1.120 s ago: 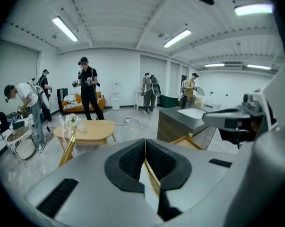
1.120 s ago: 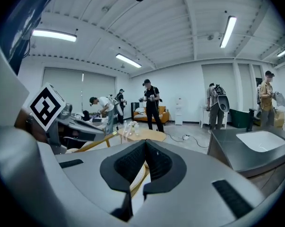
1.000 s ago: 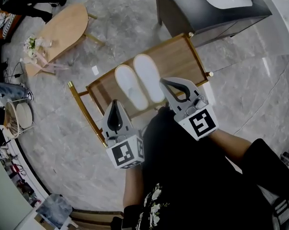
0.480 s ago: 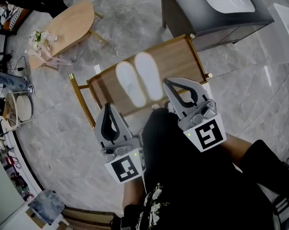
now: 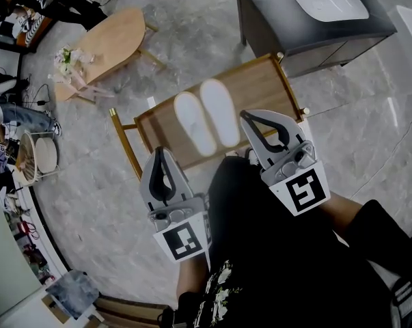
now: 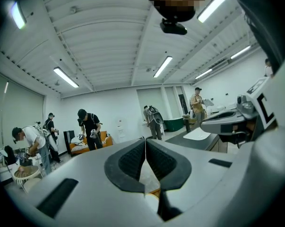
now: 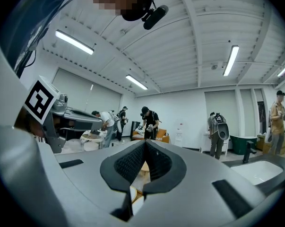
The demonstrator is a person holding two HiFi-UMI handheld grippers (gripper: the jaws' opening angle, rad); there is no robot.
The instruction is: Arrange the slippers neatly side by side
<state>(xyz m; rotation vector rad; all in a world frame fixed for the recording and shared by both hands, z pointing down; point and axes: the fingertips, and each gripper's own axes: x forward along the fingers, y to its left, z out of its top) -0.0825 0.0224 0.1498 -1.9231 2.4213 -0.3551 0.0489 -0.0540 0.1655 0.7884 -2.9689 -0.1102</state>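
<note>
**Paired white slippers on a wooden bench, both grippers shut and empty**

Head view: Two white slippers (image 5: pixel 194 123) are being shown from above, lying side by side and close together, aligned lengthwise on a low wooden bench (image 5: pixel 260 87) with a gold-coloured frame. The bench is being seen standing on a grey marbled floor (image 5: pixel 192 19). The left gripper (image 5: pixel 161 153) and the right gripper (image 5: pixel 249 115) are being held in front of a person's dark clothing, on the near side of the slippers and apart from them. A black-and-white marker cube (image 5: pixel 184 241) is being carried at the back of the left gripper. A dark cabinet (image 5: pixel 308 36) with a white top is being seen beyond the bench, and an oval wooden table (image 5: pixel 113 39) off to the left.

Left gripper view: The left gripper (image 6: pixel 145 140) is being pointed roughly level across a bright room. Its jaws are being kept pressed together, with nothing between them. The right gripper (image 6: pixel 237 122) is being glimpsed at the right edge. Several people (image 6: pixel 89 129) are being seen standing in the background under strip lights.

Right gripper view: The right gripper (image 7: pixel 144 144) is being pointed across the same room. Its jaws are likewise being kept together and empty. The left gripper (image 7: pixel 66 115) is being seen at the left.
</note>
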